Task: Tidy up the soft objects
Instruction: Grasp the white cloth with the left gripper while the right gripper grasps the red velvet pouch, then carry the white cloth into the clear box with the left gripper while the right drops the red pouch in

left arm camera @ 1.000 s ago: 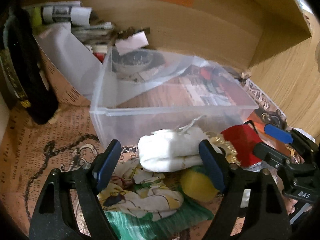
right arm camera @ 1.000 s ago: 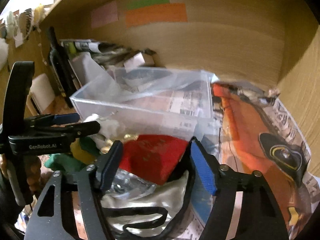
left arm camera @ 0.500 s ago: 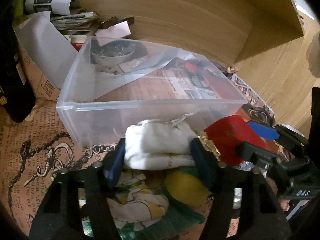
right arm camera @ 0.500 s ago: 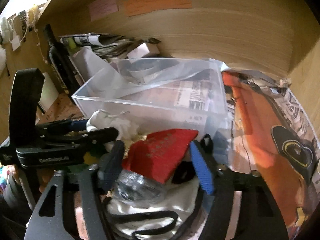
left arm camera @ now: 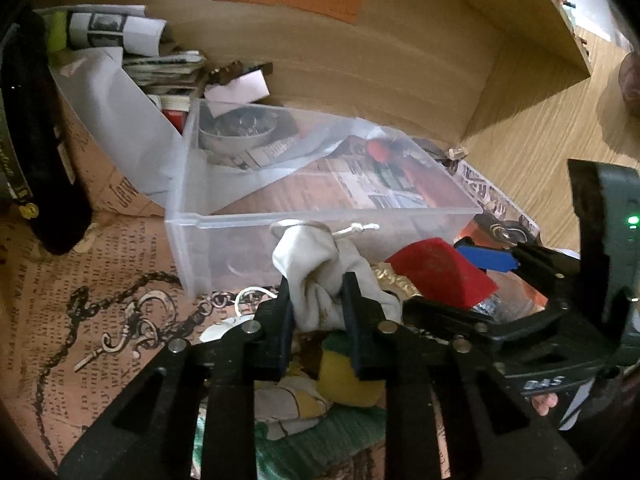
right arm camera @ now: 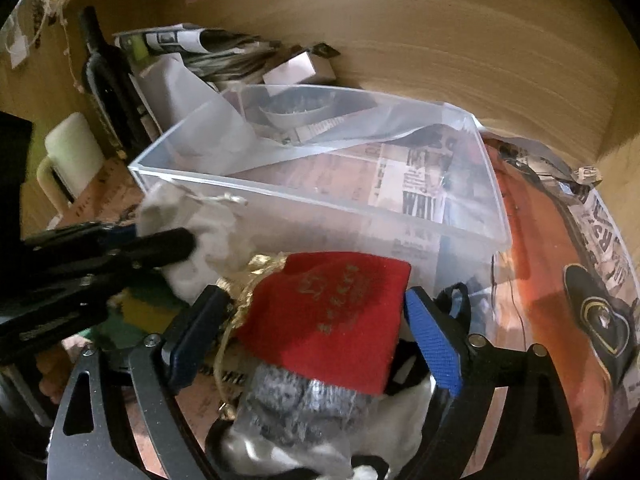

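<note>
My left gripper (left arm camera: 316,316) is shut on a white drawstring pouch (left arm camera: 320,268) and holds it just in front of the clear plastic bin (left arm camera: 320,216). The pouch also shows in the right wrist view (right arm camera: 200,224), pinched by the left gripper. My right gripper (right arm camera: 316,332) is open around a red cloth pouch (right arm camera: 332,312) with gold trim; its jaws stand at both sides of it without squeezing. The red pouch shows in the left wrist view (left arm camera: 436,272). Under it lie a grey fuzzy item in plastic (right arm camera: 296,404) and white cloth.
A pile of soft things lies under the left gripper: a yellow ball (left arm camera: 344,380), patterned cloth (left arm camera: 292,404), green knit (left arm camera: 320,440). A dark bottle (right arm camera: 108,76), newspapers (right arm camera: 208,48) and a metal bowl (left arm camera: 240,128) stand behind the bin. Wooden walls enclose the shelf.
My left gripper closed on the white pouch and lifted it toward the bin's front wall. My right gripper moved forward around the red pouch and stayed open.
</note>
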Motion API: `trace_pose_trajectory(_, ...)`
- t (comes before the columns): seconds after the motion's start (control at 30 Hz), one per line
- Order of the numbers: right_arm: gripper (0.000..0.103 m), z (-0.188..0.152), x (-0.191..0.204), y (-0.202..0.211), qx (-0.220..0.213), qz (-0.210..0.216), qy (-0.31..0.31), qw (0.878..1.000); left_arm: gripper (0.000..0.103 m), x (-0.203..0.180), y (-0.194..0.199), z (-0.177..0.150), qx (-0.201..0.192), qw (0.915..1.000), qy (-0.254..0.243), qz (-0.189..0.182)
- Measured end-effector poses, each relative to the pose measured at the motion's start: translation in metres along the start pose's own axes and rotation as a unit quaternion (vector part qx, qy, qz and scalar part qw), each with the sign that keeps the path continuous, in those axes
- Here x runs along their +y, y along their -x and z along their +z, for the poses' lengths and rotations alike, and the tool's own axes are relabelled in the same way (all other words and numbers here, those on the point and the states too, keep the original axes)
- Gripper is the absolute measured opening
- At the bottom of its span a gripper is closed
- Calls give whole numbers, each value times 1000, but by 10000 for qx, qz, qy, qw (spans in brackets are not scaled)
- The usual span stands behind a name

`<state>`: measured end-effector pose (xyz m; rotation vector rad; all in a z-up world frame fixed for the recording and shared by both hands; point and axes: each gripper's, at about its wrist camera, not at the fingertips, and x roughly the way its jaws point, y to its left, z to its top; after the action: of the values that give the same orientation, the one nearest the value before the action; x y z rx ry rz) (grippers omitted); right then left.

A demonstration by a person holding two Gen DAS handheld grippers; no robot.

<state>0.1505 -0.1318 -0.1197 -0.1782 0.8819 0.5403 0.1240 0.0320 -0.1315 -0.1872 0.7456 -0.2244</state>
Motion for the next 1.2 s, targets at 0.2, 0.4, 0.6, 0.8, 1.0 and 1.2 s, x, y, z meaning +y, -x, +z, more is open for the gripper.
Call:
trace_pose_trajectory(0.2,56,-4,5,-9,136,-163,226,9995,21,3,9,0,-151,9999,-4,48)
trace_pose_trajectory(0.4,38,-6,7,-12,187,-148,295,9993,21,4,24,4,-364,9993,36,83)
trace_pose_trajectory(0.6,34,-5,9,6,-44,-107,249,9996,21,3,41,8,-589,9981,-6,194)
trace_pose_trajectory(0.8,34,0,14,32,-455,-87,261,9986,21,3,50,12,-708,9972,26,253)
trace_pose_trajectory(1.0,30,10,17,56,-899,5,260,9956,21,-2,65,20,-961,9948,-24,322)
trace_pose_trajectory(1.2,28,21,13,81,-1403,55,193,9899,21,-7,80,40,-1337,9899,-83,473)
